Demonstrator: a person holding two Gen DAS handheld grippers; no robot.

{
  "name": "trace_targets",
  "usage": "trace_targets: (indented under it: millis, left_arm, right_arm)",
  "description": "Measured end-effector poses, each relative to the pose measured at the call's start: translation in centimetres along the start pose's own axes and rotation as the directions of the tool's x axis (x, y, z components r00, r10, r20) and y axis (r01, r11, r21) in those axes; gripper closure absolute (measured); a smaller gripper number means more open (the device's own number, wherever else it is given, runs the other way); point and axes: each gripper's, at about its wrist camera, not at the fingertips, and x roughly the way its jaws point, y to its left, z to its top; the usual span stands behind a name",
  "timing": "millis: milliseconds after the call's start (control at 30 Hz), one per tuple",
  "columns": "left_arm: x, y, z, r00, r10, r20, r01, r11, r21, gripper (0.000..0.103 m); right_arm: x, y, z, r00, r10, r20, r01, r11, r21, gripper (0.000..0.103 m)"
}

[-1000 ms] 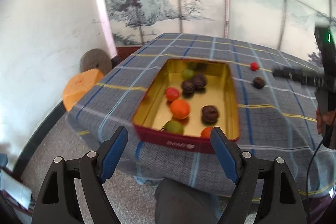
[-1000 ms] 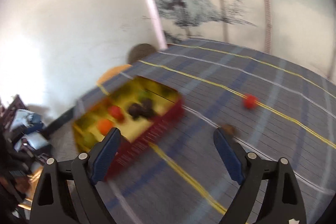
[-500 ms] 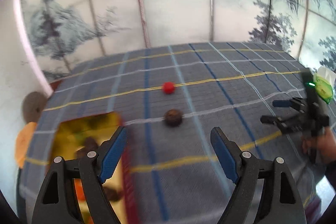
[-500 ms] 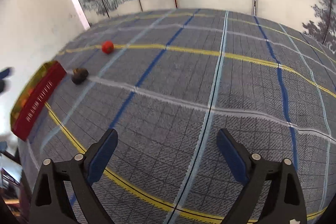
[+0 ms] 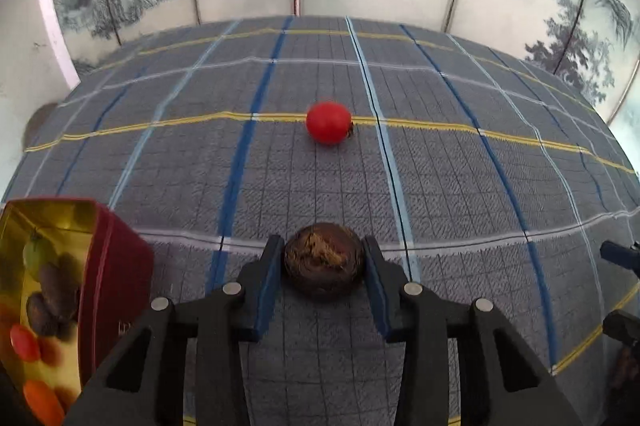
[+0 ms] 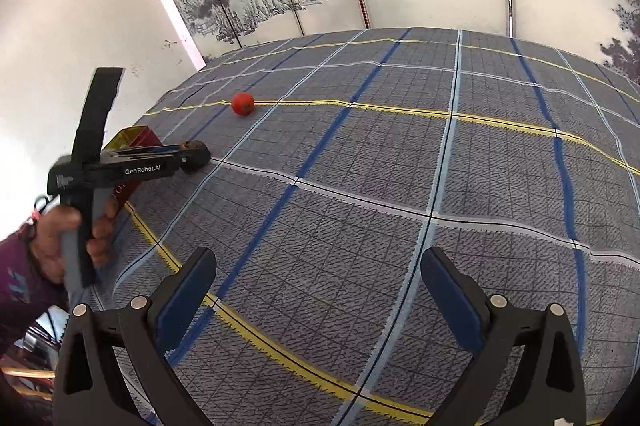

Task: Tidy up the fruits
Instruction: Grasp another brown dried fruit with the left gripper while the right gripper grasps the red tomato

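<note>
We hold left gripper (image 5: 324,268) low over plaid tablecloth (image 5: 440,186), jaws clamped on dark brown fruit (image 5: 325,266); right gripper (image 6: 318,290) level above cloth, jaws wide apart.

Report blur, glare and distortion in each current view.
Left wrist view: fisheye bends the plaid tablecloth lines, the tin and its fruit smear, the brown fruit is sharp. Right wrist view: sharp, with bright wash on the white wall.

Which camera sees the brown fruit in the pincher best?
The left wrist view: the brown fruit sits big and close between the left gripper fingers, rough top showing. In the right wrist view it is tiny, far off and half hidden behind that gripper.
</note>
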Motion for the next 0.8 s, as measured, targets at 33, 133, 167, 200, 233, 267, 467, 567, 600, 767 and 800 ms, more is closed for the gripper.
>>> trace_targets:
  millis: [33,133,167,200,233,267,467,567,600,767,800]
  left_arm:
    - [-0.3,-0.3,-0.6,1.0,-0.003,0.011,0.003,1.0,0.003,0.064]
    - [-1.9,-1.1,-2.8,0.996,-0.058,0.065,0.06,0.998,-0.018,0.063]
    - [-2.8,-1.3,-3.2,0.994,-0.043,0.098,0.044,0.999,-0.009,0.063]
    - [-3.6,-1.2,-3.7,0.99,-0.037,0.135,0.039,0.999,-0.012,0.063]
    - [-4.3,-1.0,-4.2,0.985,-0.049,0.166,0.054,0.998,-0.03,0.063]
    - [-4.5,-0.7,-4.3,0.984,-0.052,0.171,0.06,0.997,-0.045,0.063]
    - [-4.2,2.6,-4.5,0.982,-0.077,0.17,0.11,0.974,-0.197,0.063]
    - [-4.6,3.4,-4.7,0.978,-0.082,0.19,0.125,0.966,-0.226,0.063]
    - [-4.6,3.4,-4.5,0.978,-0.084,0.192,0.127,0.965,-0.227,0.063]
    - [-4.9,3.1,-4.4,0.976,-0.094,0.198,0.137,0.966,-0.217,0.063]
    - [-4.9,3.1,-4.3,0.976,-0.094,0.198,0.138,0.966,-0.219,0.063]
  right_arm:
    - [0.0,0.0,0.0,1.0,-0.001,0.0,0.001,1.0,0.0,0.001]
    - [0.2,0.1,0.3,1.0,0.021,-0.01,-0.021,1.0,-0.005,0.001]
    - [0.3,0.4,0.8,0.999,0.046,-0.018,-0.046,0.999,-0.016,0.001]
    - [0.5,1.0,1.6,0.998,0.065,-0.025,-0.066,0.997,-0.041,0.001]
    - [1.0,1.8,2.6,0.997,0.071,-0.028,-0.073,0.994,-0.084,0.001]
    - [1.7,2.9,3.9,0.997,0.072,-0.03,-0.076,0.986,-0.146,0.001]
    - [10.5,7.4,11.0,0.981,0.163,-0.106,-0.188,0.931,-0.312,0.018]
    - [14.5,9.4,13.0,0.978,0.143,-0.155,-0.191,0.91,-0.368,0.035]
    - [15.5,9.8,13.5,0.977,0.136,-0.162,-0.189,0.906,-0.379,0.035]
    - [19.6,10.7,15.0,0.974,0.118,-0.196,-0.187,0.903,-0.388,0.035]
    - [19.8,10.7,15.1,0.975,0.114,-0.191,-0.182,0.9,-0.395,0.035]
